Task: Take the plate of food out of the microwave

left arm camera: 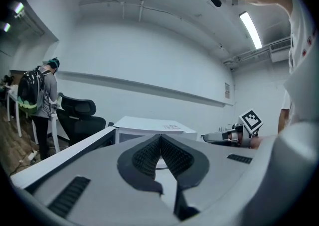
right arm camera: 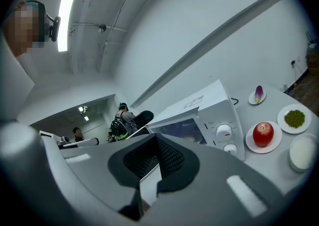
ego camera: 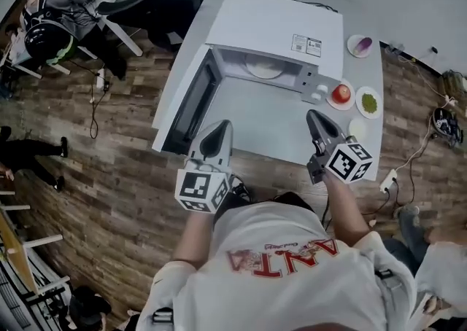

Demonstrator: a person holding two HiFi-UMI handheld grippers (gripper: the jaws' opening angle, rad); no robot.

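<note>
White plastic is forming the microwave point(ego camera: 281, 27), which is sitting on a pale table point(ego camera: 255, 122) with its door point(ego camera: 191, 107) hanging wide to the left, so the cavity is lying open to the person standing in front. Inside, the plate point(ego camera: 264, 68) is resting on the cavity floor, untouched. What food it is carrying is too pale to make out.

The left gripper point(ego camera: 222, 125) is hovering just in front of the open door, and the right gripper point(ego camera: 314, 114) is hanging before the control panel. Both are stopping short of the cavity and pointing roughly level at the oven, which is suiting a straight reach inside. Both are clenched, pads meeting with nothing between them, so by my judgement they are needing to spread before either can take the plate's rim.

Right of the oven 4 small dishes are waiting, probably parked clear of the door's swing: 1 with an apple point(ego camera: 341, 93), 1 with green food point(ego camera: 369, 102), 1 with a purple item point(ego camera: 362, 46), and 1 bare dish point(ego camera: 357, 129).
</note>
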